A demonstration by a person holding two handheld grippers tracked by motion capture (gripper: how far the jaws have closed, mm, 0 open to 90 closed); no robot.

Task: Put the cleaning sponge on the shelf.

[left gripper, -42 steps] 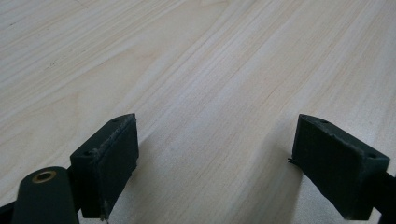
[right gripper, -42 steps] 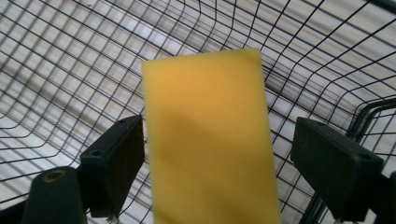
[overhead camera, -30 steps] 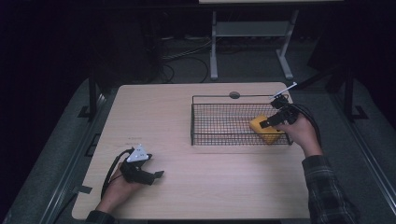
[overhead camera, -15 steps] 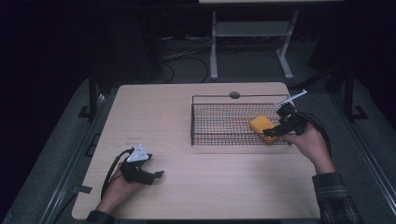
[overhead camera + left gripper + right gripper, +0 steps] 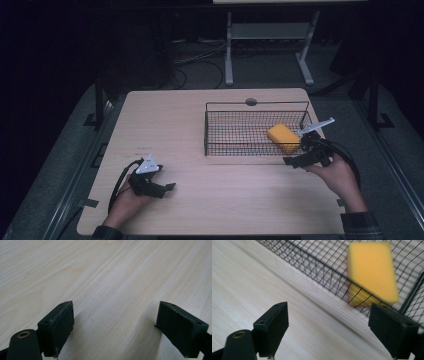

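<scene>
One pale wood-grain counter (image 5: 200, 130) carries everything here, standing on a dark floor with cables and a light metal stand (image 5: 270, 45) behind it. Next in size is a black wire basket (image 5: 235, 131), a low rectangular mesh tray sitting on the far right part of the counter, its long side running across the high view. Inside it, toward its right end, lies a yellow sponge (image 5: 283, 137), a plain rectangular block resting close to the right wall; the right gripper view shows the same yellow sponge (image 5: 372, 270) through the mesh, somewhat blurred, beyond the basket's near wall. A person's right hand (image 5: 340, 177) comes in from the lower right and holds the right gripper (image 5: 300, 161) just outside the basket's near right corner, over bare counter, with its grey three-cornered plate tilted up above it. Its jaws stand wide apart with nothing between them but counter and the basket's edge farther off. At the near left of the counter, well apart from the basket, the left hand (image 5: 125, 202) holds the left gripper (image 5: 167, 189), low over the wood, its cable looping to the left. Its jaws are likewise spread wide and grasp nothing; bare wood grain lies between them in the left gripper view.
</scene>
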